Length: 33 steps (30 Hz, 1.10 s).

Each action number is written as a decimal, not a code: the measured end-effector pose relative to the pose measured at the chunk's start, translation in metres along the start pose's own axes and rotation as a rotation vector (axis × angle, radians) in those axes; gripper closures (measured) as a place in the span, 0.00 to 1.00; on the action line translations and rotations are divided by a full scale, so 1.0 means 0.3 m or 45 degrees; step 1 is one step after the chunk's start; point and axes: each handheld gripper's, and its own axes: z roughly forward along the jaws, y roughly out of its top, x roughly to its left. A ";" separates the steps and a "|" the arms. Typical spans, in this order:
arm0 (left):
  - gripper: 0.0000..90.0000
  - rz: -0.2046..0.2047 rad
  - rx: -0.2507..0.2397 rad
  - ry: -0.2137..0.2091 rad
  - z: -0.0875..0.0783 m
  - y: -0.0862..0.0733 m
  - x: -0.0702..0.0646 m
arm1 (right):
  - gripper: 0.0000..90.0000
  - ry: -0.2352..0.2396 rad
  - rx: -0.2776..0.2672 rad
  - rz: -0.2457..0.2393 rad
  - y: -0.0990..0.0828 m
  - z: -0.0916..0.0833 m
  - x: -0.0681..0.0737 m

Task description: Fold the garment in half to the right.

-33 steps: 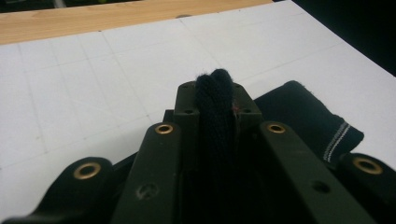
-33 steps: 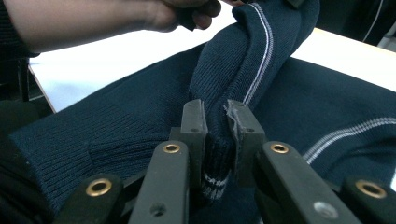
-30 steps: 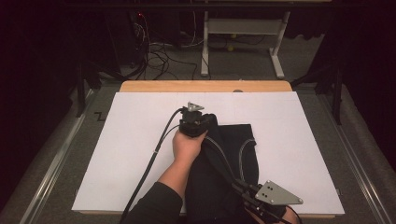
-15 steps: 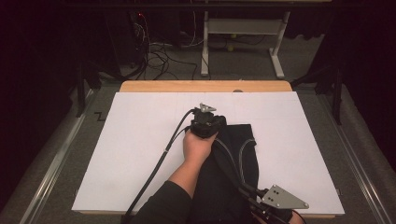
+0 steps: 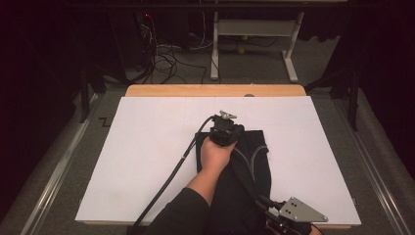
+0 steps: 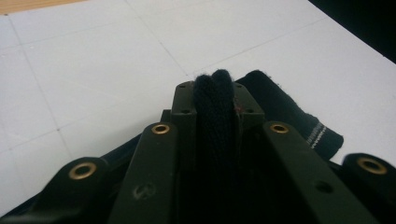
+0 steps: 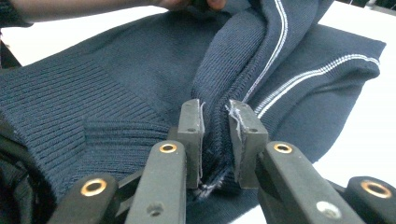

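Dark room, grey floor, tangled cables, white desk frame behind.

lab: floor cables, dark curtains

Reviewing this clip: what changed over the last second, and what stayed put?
The left tongs, shut on a fold of the dark knit garment, carried that fold toward the table's right side, doubling the cloth over itself. The right tongs stayed at the near edge, clamped on the garment's edge. Both pairs of jaws have just eased open slightly, cloth still between them. The white table is unchanged.
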 end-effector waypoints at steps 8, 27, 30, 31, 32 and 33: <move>0.68 0.004 -0.028 -0.045 0.024 0.004 -0.036 | 0.78 0.015 -0.015 0.038 -0.015 -0.035 -0.014; 0.20 0.119 -0.161 -0.098 -0.102 -0.018 -0.030 | 0.68 -0.013 -0.102 0.068 0.008 -0.069 -0.037; 0.15 0.132 -0.162 -0.111 -0.137 -0.044 0.001 | 0.68 -0.017 -0.107 0.065 0.013 -0.067 -0.037; 0.15 0.130 -0.168 -0.115 -0.146 -0.055 0.013 | 0.68 -0.018 -0.107 0.065 0.015 -0.066 -0.037; 0.14 0.129 -0.168 -0.118 -0.153 -0.067 0.023 | 0.68 -0.019 -0.107 0.064 0.016 -0.066 -0.038; 0.13 0.133 -0.167 -0.122 -0.160 -0.080 0.033 | 0.68 -0.020 -0.109 0.065 0.017 -0.064 -0.038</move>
